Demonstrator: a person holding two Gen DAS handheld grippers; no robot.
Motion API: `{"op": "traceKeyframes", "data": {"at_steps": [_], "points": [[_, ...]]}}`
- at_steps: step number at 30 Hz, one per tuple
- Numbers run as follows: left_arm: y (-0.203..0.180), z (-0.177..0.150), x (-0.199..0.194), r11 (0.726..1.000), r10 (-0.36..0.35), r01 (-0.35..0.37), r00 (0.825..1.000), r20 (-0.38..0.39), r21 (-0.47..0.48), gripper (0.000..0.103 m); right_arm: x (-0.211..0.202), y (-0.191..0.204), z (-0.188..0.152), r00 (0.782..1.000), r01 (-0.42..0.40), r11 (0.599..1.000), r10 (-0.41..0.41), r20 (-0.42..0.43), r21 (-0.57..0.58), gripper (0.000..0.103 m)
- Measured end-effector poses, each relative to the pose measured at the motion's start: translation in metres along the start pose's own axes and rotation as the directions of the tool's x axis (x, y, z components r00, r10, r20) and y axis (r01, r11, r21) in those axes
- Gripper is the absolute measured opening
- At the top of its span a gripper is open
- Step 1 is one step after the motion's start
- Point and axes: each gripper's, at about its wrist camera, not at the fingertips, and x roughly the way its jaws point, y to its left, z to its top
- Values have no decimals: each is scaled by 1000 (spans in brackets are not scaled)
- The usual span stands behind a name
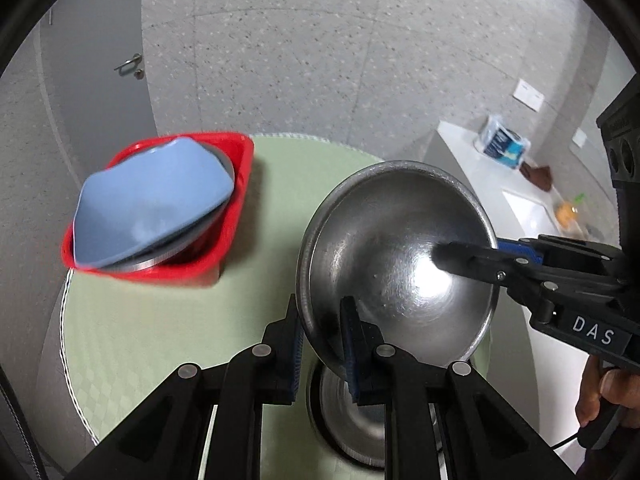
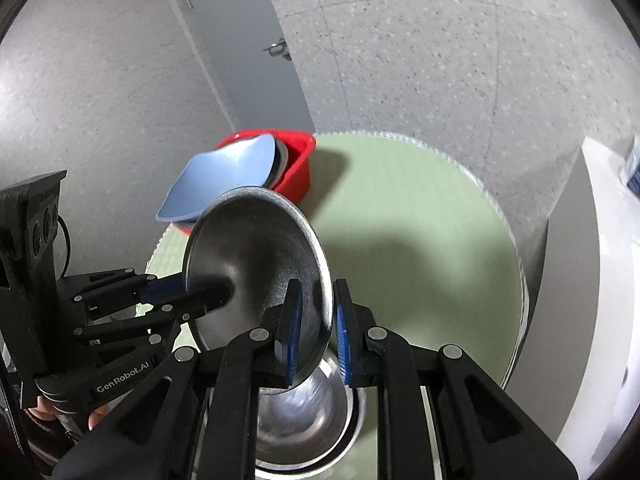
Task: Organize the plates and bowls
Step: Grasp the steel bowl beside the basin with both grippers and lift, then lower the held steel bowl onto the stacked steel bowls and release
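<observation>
A steel bowl (image 1: 400, 256) is held tilted on edge above the round green table (image 1: 160, 340). My left gripper (image 1: 322, 340) is shut on its lower rim. My right gripper (image 1: 472, 252) holds the opposite rim, one finger inside the bowl. In the right wrist view the right gripper (image 2: 316, 328) straddles the bowl (image 2: 256, 264) rim with a small gap at the right pad, and the left gripper (image 2: 192, 292) grips the far rim. A second steel bowl (image 2: 304, 420) sits on the table below. A blue plate (image 1: 156, 204) leans in a red bin (image 1: 236, 200).
The red bin (image 2: 298, 168) stands at the table's far left edge. A white counter (image 1: 480, 168) to the right holds a paper roll pack (image 1: 502, 142) and small items. A grey door (image 1: 96, 60) and speckled wall are behind.
</observation>
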Motion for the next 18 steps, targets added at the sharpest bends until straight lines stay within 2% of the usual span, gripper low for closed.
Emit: {"op": "traceKeyframes", "data": {"at_steps": [5, 14, 18], "points": [[8, -12, -22, 1000, -17, 17, 999, -33, 6, 14, 0, 7, -32, 999, 24, 999, -22, -42, 34, 15], [-5, -13, -6, 999, 1, 3, 995, -104, 37, 14, 7, 14, -63, 992, 82, 995, -77, -98, 53, 15], [-10, -10, -2, 999, 2, 2, 994, -107, 39, 17, 13, 15, -67, 989, 106, 993, -100, -113, 47, 15]]}}
